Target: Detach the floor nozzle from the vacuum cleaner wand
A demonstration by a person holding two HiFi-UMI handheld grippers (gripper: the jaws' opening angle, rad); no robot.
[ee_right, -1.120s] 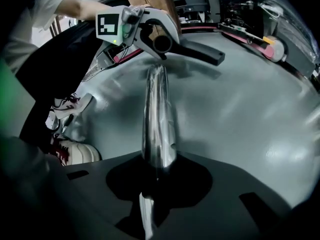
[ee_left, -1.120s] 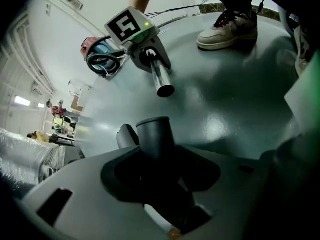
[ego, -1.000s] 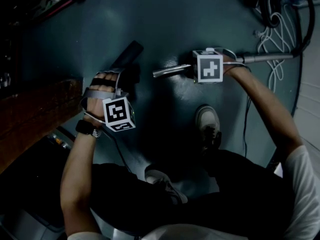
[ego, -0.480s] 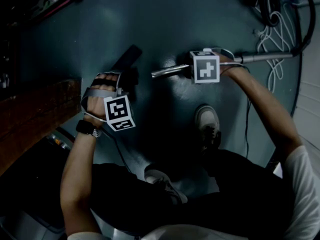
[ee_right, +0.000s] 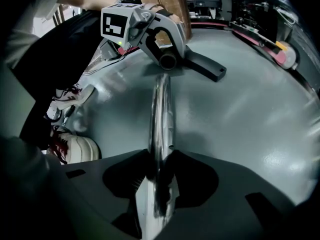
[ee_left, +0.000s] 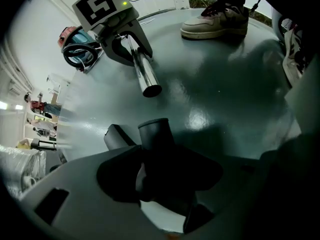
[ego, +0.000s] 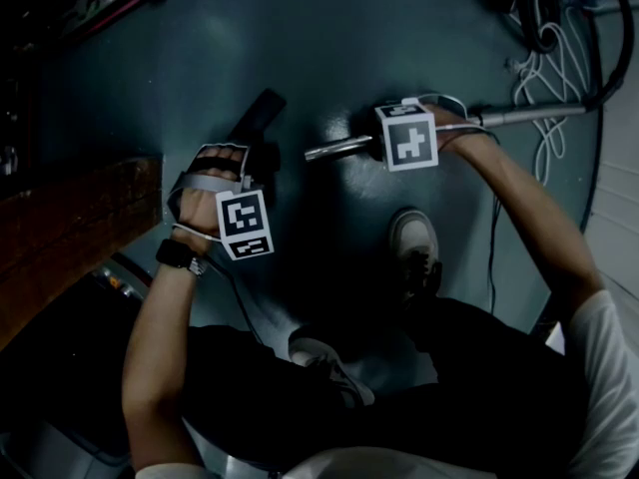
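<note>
Over the teal floor [ego: 329, 28], floor nozzle [ee_left: 154, 134] and wand [ee_right: 161, 109] already apart, left claw [ee_left: 165, 176] and right claw [ee_right: 160, 184] have just been spreading, apparently letting go.

**Polished metal, matt plastic, glossy floor**

We see the wand [ego: 339, 149] as bare polished metal, a smooth, chrome-bright tube that mirrors what lies around it. The floor nozzle [ego: 255, 118] looks like black plastic, matt and smooth, with hardly a highlight on it. Under both, the floor [ego: 329, 38] has a dark blue-green coating, smooth and glossy enough to throw soft reflections and bright spots. At the left edge we make out a plank [ego: 75, 218] of brown wood, dull and unpolished. The shoe [ego: 414, 242] looks pale, smooth and leather-like, with a rubbery sole.
</note>
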